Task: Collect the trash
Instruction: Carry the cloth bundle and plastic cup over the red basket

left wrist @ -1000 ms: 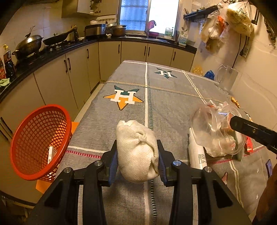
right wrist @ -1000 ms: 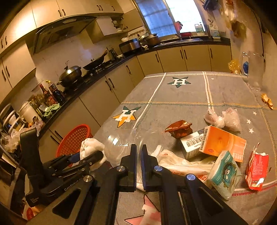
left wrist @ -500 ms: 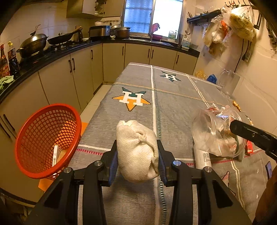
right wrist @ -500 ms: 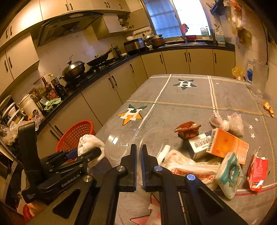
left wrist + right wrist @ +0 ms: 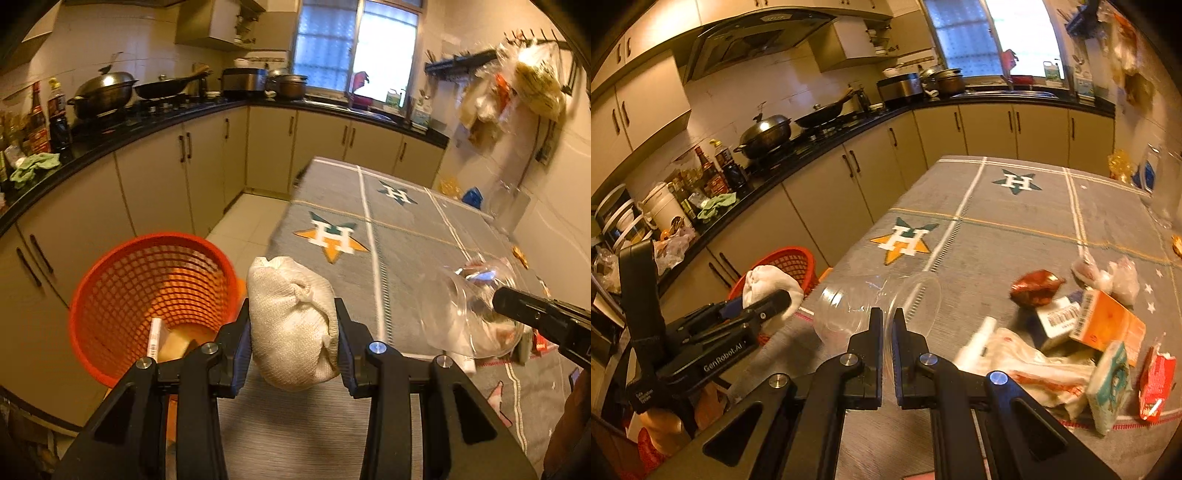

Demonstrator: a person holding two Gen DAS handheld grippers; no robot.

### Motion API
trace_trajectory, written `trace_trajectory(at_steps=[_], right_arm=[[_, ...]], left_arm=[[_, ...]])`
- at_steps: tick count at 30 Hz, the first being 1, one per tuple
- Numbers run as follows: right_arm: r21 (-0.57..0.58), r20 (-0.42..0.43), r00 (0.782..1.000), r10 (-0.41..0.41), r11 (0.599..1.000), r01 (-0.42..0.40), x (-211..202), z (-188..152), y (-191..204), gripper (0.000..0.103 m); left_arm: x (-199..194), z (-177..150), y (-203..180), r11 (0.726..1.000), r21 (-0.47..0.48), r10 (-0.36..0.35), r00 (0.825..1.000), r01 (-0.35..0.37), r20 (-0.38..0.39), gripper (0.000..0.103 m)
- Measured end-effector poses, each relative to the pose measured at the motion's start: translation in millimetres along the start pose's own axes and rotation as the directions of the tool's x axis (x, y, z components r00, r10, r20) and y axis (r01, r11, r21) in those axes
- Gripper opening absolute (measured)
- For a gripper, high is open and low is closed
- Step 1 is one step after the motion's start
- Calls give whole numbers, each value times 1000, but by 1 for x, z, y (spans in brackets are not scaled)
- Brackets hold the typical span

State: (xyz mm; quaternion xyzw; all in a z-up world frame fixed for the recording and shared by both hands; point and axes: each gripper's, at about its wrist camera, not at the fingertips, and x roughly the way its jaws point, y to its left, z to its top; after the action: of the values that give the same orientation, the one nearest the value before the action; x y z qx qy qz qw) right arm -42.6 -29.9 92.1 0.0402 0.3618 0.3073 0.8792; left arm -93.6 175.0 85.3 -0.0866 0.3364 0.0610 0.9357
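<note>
My left gripper (image 5: 292, 341) is shut on a crumpled white cloth wad (image 5: 291, 325) and holds it above the table's left edge, just right of the red mesh basket (image 5: 147, 299). The basket stands on the floor beside the table and holds a small white box and some paper. My right gripper (image 5: 887, 321) is shut on the rim of a clear plastic cup (image 5: 875, 304) and holds it on its side above the table. The cup also shows in the left wrist view (image 5: 469, 314). The cloth wad shows in the right wrist view (image 5: 768, 288).
Trash lies on the grey tablecloth (image 5: 997, 229) at the right: a brown wrapper (image 5: 1036, 288), an orange and white carton (image 5: 1100, 325), a tissue pack (image 5: 1112, 387), a red packet (image 5: 1156, 380), a white plastic bag (image 5: 1041, 373). Kitchen cabinets (image 5: 155, 184) run along the left.
My left gripper has moved left with the cloth wad, toward the red basket, which now sits nearer. My right gripper has kept hold of the clear cup and lifted it slightly.
</note>
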Motion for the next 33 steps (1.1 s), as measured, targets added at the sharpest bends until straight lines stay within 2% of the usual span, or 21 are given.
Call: trace_trajectory(at_steps=[7,13,19,33], right_arm=[[-67,-16,999,35,997,-36,18,15,35,5],[-130,-39,997,62,989,-67,42,27,71,5],[-164,-80,993,85,982,-97,75,38,99,5],[-198,-147,984,105,971,-134,147,52,147,6]], left_arm=[[-10,4,40,996,-42,79,997,-78,26,38],[-8,6,79,988,-98,124,992,-122,14,38],[-1,1,106,982,-125,143,990,-143,-12,38],[23,-6,133,975,-141,162,985,-169,-63,39]])
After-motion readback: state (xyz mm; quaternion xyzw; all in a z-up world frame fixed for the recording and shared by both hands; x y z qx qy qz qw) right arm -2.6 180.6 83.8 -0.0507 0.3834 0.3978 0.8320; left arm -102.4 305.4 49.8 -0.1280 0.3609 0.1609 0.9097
